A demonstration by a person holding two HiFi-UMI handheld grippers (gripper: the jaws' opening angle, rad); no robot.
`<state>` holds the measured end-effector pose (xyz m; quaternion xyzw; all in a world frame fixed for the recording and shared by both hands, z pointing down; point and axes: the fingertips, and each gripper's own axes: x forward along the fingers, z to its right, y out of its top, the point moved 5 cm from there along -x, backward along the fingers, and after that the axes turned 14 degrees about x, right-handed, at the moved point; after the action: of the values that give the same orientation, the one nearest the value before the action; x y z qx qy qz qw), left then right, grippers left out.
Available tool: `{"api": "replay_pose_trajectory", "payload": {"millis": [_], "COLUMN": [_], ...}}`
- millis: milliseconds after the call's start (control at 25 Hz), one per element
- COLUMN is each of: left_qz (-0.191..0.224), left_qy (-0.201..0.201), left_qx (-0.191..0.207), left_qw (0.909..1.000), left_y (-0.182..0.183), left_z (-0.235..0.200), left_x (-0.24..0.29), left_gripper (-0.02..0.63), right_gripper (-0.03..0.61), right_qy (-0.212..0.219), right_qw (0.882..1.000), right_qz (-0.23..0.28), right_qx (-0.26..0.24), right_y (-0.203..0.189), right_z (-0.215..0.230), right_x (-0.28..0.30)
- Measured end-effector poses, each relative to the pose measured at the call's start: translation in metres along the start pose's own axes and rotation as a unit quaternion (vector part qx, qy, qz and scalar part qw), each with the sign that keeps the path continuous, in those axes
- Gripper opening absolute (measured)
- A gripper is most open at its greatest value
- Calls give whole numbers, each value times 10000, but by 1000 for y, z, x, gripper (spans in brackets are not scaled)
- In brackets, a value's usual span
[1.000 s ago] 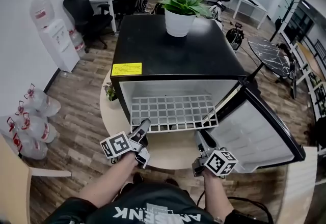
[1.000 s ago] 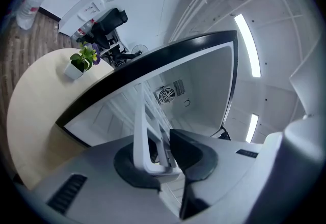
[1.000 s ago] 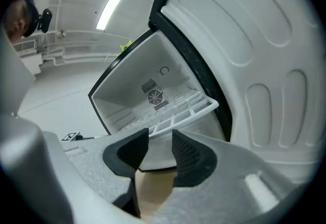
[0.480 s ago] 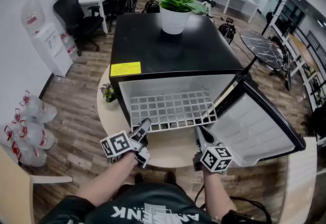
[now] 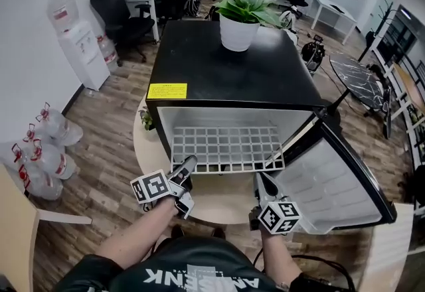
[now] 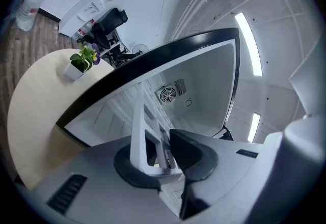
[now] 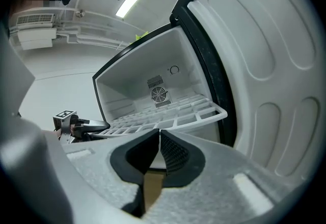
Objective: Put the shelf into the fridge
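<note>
White shelf (image 5: 226,148) sticks out of open fridge (image 5: 232,72).
I see my left gripper (image 5: 190,162) at its front edge.

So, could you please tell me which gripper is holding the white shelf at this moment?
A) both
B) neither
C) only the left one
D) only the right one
C: the left gripper has its jaws clamped on the front edge of the shelf, while the right gripper is closing its jaws with nothing between them, just short of that edge.
</note>
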<state>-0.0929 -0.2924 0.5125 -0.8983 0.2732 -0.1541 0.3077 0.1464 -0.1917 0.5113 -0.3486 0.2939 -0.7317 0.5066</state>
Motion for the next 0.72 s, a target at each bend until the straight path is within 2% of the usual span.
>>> {"api": "replay_pose_trajectory", "payload": {"millis": [280,480,600,720], "left_qz": [215,148,206,294], "left_qy": [3,81,138,419], "left_qx": [59,453,595,897], "left_qw": [9998,9988,9979,9947], "left_y": [21,0,3,6], "left_z": [-8,-5,-7,-8], "left_x": [4,5,-10,-33], "left_gripper": [72,83,94,96], "right_gripper": [14,11,9,9], "right_qy": [132,227,304,310], "right_qw": [9999,9996,9995,9995], "right_qz": [-21,-126,-78,-44], "right_qx": [-89,-58,-5,26], "right_y": [8,4,6,19], "right_z": [-9,9,4,-4], "right_x": [19,14,25,41]}}
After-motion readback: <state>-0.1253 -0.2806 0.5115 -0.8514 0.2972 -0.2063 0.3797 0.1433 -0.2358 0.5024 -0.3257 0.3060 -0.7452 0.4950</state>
